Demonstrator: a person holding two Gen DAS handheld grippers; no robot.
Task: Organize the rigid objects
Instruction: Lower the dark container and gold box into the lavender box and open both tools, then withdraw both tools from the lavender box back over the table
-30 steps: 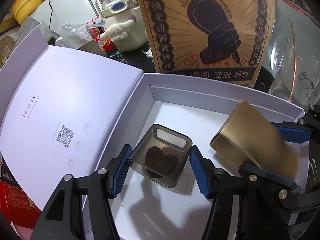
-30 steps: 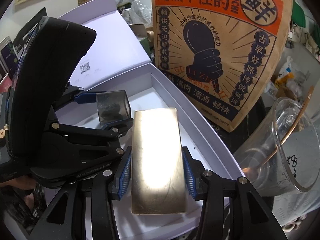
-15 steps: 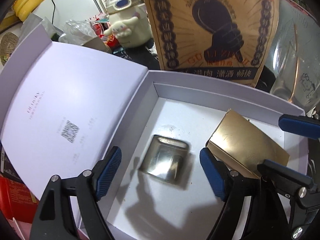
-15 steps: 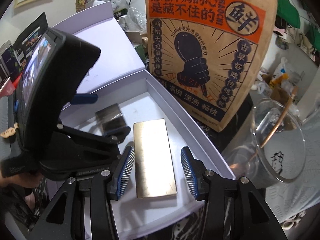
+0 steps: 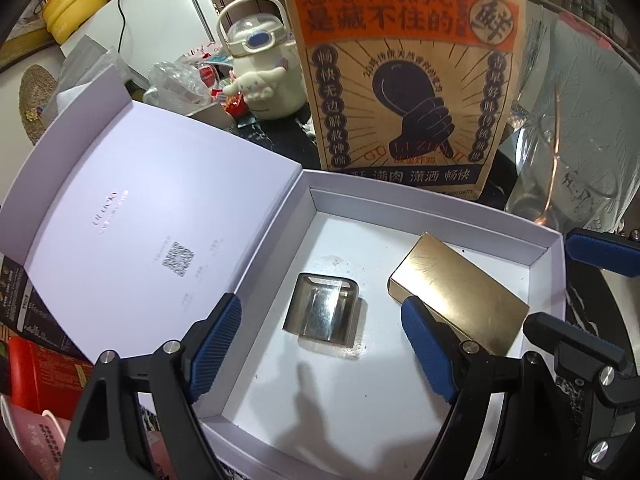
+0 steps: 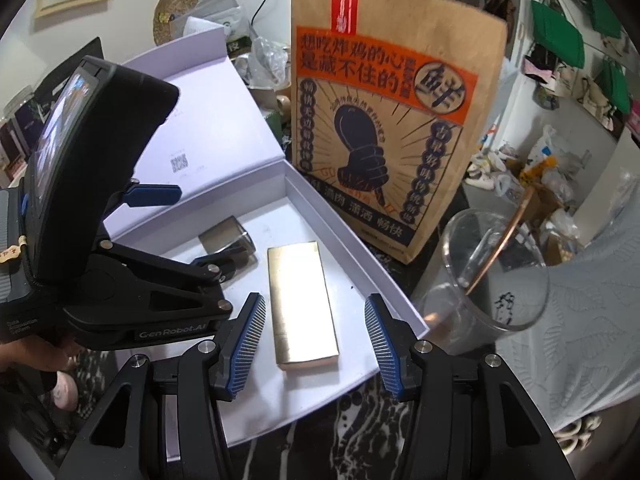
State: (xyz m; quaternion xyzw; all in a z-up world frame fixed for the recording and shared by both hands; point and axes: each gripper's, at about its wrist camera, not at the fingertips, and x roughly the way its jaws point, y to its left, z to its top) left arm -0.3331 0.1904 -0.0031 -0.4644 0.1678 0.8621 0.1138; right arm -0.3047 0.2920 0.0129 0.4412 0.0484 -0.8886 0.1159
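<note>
Both grippers (image 6: pixel 314 344) have black frames, silver screws, ribbed blue pads and white "GenRobot.AI" lettering.

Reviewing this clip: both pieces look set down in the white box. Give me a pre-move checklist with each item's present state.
1. Left gripper released: ok, jaws just opened, clear of the smoky case.
2. Right gripper released: ok, jaws just opened, pads off the gold bar.
3. Both pieces flat on the white box floor: ok.
4. Pieces apart: ok.
5. Lid open: ok.
6. Glass cup clear of right gripper: cannot tell.

Black marbled tabletop (image 6: pixel 352 412) carries the white box (image 6: pixel 394 300), paper bag (image 6: pixel 400 128), glass cup (image 6: pixel 492 280)
</note>
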